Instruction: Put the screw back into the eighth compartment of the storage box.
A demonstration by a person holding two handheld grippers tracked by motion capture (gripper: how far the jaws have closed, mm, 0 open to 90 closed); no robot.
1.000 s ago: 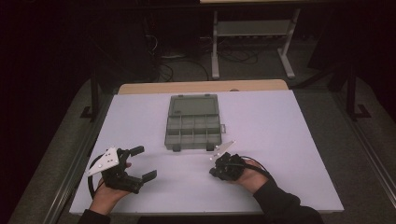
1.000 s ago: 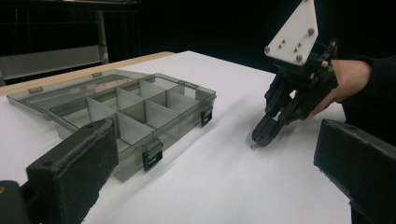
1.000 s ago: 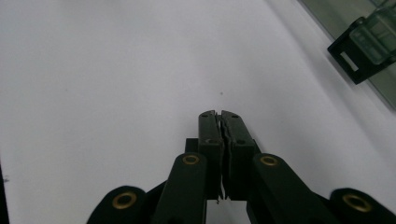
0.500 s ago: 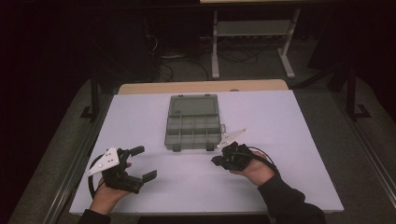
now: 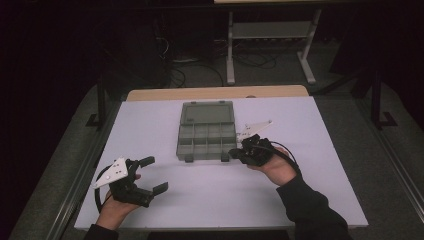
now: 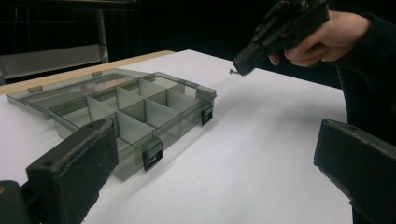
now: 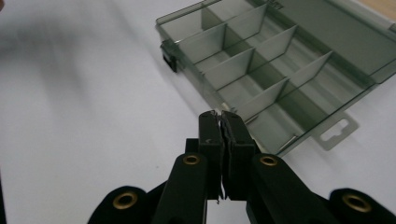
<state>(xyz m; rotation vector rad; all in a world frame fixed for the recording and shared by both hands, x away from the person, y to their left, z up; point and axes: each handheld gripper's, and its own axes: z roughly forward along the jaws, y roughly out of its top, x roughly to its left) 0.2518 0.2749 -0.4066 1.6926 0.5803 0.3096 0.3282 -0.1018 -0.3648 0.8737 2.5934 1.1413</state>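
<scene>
Beside the box's [image 5: 206, 131] near right corner, the right gripper [image 5: 235, 153] hovers, fingers clamped on a small screw [image 6: 231, 71].

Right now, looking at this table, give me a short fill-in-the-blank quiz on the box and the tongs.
1. The lid of the grey compartment box lies ____.
2. The right tongs are shut on a small ____.
3. The left tongs stand ____ with nothing between them.
4. The box rests on a ____ table.

Missing words: open; screw; open; white

Smoky grey see-through organiser box [image 5: 206, 131]; white table [image 5: 150, 130]; black right gripper [image 5: 234, 154], brass rivets.
</scene>
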